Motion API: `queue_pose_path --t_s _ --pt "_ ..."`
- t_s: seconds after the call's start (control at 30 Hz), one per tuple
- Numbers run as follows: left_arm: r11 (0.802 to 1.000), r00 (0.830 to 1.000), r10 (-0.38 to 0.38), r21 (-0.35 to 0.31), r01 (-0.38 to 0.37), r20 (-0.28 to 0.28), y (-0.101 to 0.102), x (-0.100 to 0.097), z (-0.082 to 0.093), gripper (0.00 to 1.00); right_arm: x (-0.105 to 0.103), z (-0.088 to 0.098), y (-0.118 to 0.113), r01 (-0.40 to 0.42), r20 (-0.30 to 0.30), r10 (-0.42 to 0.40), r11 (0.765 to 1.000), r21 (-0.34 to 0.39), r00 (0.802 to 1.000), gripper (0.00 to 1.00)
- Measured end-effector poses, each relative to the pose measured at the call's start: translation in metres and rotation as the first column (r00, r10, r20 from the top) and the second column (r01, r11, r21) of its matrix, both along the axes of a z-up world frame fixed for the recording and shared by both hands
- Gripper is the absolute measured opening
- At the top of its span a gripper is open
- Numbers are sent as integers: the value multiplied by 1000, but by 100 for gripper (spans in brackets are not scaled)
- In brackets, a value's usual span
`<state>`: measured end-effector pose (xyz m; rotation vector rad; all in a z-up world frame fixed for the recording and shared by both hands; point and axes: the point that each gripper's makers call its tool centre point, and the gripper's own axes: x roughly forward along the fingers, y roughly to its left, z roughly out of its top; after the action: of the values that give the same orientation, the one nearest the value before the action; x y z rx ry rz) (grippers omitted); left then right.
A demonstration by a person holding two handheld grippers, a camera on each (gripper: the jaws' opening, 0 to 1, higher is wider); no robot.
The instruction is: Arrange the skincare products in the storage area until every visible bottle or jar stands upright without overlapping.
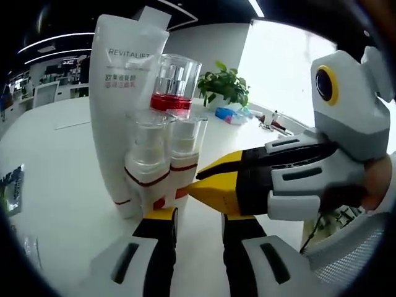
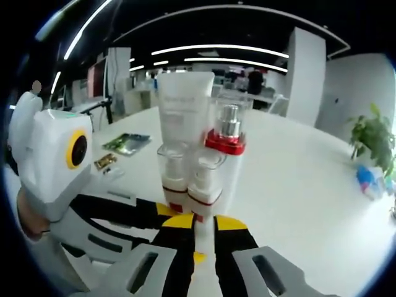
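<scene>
Your left gripper (image 1: 198,216) and right gripper (image 2: 203,224), jaws slightly apart and gripping nothing, flank 2 small clear-capped bottles (image 1: 162,158) ahead, likely steadying them against the tall white tube (image 1: 120,93).

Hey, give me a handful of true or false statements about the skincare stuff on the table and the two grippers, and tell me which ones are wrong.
1. The tall white tube stands upright on the white table. True.
2. The bottle with the red collar lies on its side. False: it stands upright next to the tube.
3. Two small clear-capped bottles stand side by side in front of the tube. True.
4. A green potted plant stands on the table behind the products. True.
5. The right gripper holds the tall tube off the table. False: in the left gripper view its yellow tips are near the small bottles' bases, and the tube rests on the table.
</scene>
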<state>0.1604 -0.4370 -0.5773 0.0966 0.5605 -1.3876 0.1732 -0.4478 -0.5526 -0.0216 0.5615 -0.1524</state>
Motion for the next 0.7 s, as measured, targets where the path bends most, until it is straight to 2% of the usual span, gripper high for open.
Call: queue_pose_path --t_s 0.33,0.47,0.6,0.7 --pt "1000 1000 20 7 -20 8 7 -3 10 21 1 4 -4 11 19 -11 1000 5 1000 2" --pt "999 999 27 21 -27 21 15 -1 15 21 2 0 -4 7 4 -7 1000 10 1000 2" --pt "996 998 56 65 -58 31 25 7 9 22 3 -9 1 -22 -33 22 1000 8 999 3" --pt "994 995 84 69 -87 45 29 16 10 22 4 -10 2 -33 -41 33 999 0 999 4"
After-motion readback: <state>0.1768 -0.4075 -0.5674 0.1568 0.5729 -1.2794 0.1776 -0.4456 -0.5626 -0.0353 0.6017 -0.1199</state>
